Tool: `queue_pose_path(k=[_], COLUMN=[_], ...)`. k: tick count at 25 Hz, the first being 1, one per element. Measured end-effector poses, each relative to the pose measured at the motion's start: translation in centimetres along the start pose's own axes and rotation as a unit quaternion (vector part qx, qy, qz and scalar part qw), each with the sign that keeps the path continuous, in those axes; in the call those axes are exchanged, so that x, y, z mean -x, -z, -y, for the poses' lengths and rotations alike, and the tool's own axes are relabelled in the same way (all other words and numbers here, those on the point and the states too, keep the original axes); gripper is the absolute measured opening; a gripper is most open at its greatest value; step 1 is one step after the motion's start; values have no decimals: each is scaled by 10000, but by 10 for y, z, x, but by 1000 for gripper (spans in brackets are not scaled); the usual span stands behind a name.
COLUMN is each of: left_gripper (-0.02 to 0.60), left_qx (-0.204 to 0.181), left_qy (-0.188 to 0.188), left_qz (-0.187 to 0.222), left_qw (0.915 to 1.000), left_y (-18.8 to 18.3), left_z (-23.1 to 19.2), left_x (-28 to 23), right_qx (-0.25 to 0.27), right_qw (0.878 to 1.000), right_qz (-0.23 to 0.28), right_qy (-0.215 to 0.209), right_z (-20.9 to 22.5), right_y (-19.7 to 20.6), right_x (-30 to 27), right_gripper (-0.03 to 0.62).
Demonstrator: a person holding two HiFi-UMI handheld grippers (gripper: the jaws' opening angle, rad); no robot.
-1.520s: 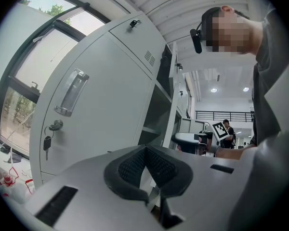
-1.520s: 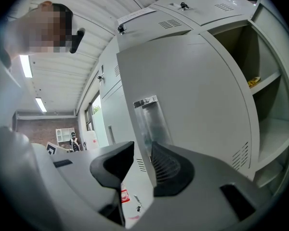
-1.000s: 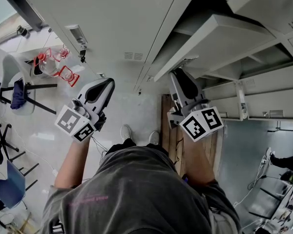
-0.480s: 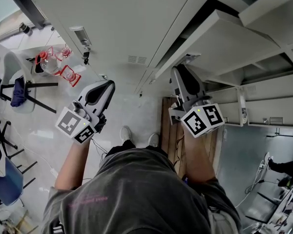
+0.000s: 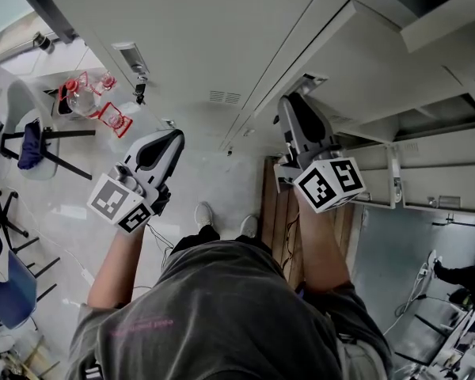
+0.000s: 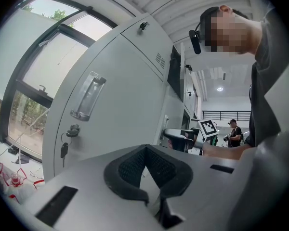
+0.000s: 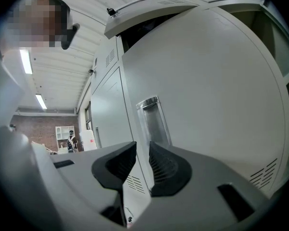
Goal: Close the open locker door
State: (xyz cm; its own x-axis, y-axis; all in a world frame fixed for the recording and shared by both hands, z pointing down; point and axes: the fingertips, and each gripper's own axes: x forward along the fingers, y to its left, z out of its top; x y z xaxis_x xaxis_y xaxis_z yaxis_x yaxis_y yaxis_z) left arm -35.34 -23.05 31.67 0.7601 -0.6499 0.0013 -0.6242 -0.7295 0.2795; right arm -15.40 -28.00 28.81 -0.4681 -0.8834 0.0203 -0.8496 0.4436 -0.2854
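At the far left, a pale glossy floor (image 5: 71, 212) carried chairs (image 5: 32, 145) and some red-capped clear containers (image 5: 83, 101) below a large window (image 6: 48, 61). Next came a closed locker (image 6: 120, 105) with a key (image 6: 64, 149) hanging from its lock. Our left hand-held gripper (image 5: 172, 137) hovered level in front of it, clenched on nothing. Our shoes (image 5: 204, 214) stood mid-frame beside a wooden pallet (image 5: 275, 204). To the right, the open locker door (image 5: 380, 62) stood upright with its long axis vertical. It was ajar and swung out toward us, with its free edge to the left and its outer face to our right hand-held gripper (image 5: 294, 105). That gripper's tips were at the door by the recessed handle (image 7: 154, 119). Its jaws were slightly apart after just closing, and they clamped nothing. The door's edge showed through the gap, and we could not tell whether a pad touched it. Another person (image 5: 459, 275) stood far right. Compared with a second earlier, the door lay nearer the locker row and the dark opening had narrowed. The right gripper had advanced, while the left had barely moved.
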Motion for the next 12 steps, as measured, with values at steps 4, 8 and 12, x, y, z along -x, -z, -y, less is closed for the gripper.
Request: queue_pose_path(k=[4,8,12], left_gripper=[14,14,14], left_qx=[6,14,19], left_qy=[-23,-46,-86], left_qz=[3,17,28], left_qw=[10000,10000,10000], left_y=[1,1,1], left_z=[-2,-3,-4], left_x=[-1,-3,-3], right_qx=[3,1,-24], right_qw=[10000,10000,10000], right_qz=[-9,-14,-20], right_qy=[-18,-32,-56], right_z=[3,6,7], right_y=[0,-1,0], right_x=[-6,-10,-13], right_gripper=[91,89,89])
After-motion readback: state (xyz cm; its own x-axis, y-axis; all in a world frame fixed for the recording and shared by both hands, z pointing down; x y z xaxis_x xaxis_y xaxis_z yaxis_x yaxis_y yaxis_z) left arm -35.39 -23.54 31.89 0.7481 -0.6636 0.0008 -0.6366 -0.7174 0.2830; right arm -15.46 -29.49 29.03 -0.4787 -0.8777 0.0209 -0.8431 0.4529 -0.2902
